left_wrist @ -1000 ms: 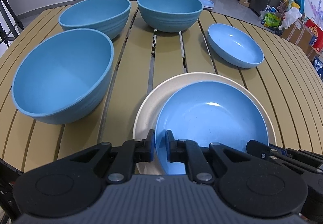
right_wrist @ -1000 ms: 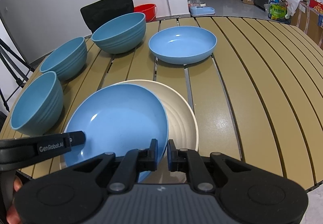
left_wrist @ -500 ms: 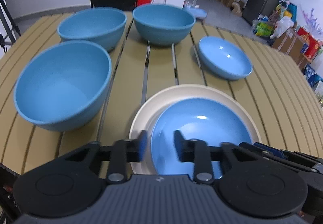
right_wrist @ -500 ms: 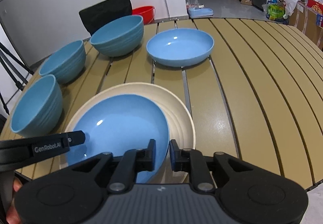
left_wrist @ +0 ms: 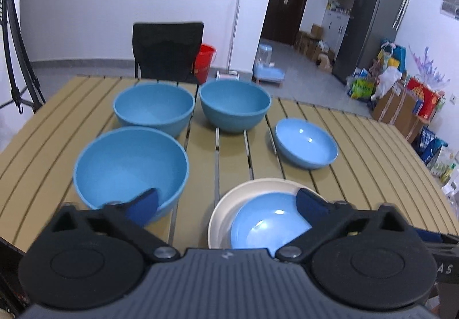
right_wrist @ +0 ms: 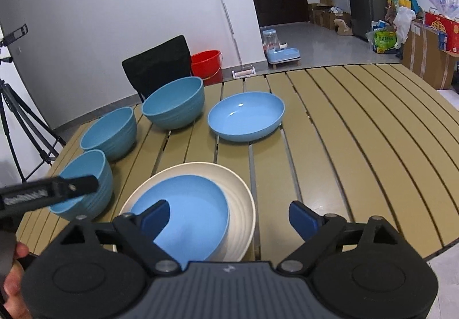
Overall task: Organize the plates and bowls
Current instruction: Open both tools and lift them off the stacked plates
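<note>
A blue plate [left_wrist: 266, 221] [right_wrist: 189, 210] lies inside a cream plate [left_wrist: 258, 185] [right_wrist: 241, 204] near the table's front edge. My left gripper [left_wrist: 226, 201] hovers above and behind it, its jaws opening wide with nothing pressed between them. My right gripper [right_wrist: 229, 215] is likewise above the plates, its jaws opening and gripping nothing. Three blue bowls stand to the left and back: a near one [left_wrist: 129, 164], a far left one [left_wrist: 153, 106] and a far middle one [left_wrist: 235, 103]. A second blue plate [left_wrist: 305, 143] [right_wrist: 246, 115] sits alone behind the stacked pair.
The slatted tan table [right_wrist: 358, 146] stretches away on the right. A black chair [left_wrist: 167, 49] and a red bucket [left_wrist: 205, 60] stand behind the table, and a tripod [right_wrist: 17, 118] to its left. Boxes and bags [left_wrist: 401, 95] line the right wall. A hand [right_wrist: 11, 284] shows at lower left.
Both grippers were shut on the blue plate's near rim; they have opened wide, let it go, and risen and drawn back. The plate now rests in the cream plate.
</note>
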### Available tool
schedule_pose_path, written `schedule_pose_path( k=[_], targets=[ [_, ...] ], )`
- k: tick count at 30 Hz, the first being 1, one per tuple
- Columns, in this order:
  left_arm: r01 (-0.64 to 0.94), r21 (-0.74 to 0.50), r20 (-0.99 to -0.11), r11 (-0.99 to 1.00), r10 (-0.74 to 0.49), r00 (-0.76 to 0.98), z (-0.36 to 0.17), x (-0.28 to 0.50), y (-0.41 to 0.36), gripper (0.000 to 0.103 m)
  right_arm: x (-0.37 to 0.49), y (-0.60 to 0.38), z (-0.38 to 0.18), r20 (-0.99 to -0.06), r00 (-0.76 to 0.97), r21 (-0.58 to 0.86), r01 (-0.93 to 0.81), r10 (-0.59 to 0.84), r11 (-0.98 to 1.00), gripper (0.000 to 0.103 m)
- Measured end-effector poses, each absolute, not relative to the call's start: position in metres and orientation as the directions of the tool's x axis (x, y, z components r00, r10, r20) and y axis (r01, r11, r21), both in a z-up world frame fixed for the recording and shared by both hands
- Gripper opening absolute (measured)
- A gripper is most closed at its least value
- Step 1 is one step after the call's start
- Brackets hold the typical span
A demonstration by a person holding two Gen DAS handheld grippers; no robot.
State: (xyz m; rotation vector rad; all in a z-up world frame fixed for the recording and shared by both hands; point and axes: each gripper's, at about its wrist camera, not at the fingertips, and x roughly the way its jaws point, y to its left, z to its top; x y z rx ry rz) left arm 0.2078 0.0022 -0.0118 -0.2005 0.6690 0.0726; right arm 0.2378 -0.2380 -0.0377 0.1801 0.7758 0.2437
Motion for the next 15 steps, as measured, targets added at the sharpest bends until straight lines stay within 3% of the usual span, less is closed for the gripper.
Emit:
schedule_pose_path(
  k=[15],
  targets=[
    [-0.110, -0.156, -0.586, 0.982, -0.003, 0.810, -0.003, 0.192, 0.002, 0.103, 0.221, -0.236, -0.032, -0.666, 0.697, 0.216, -0.159, 0.264, 0.963, 0.103]
  ],
)
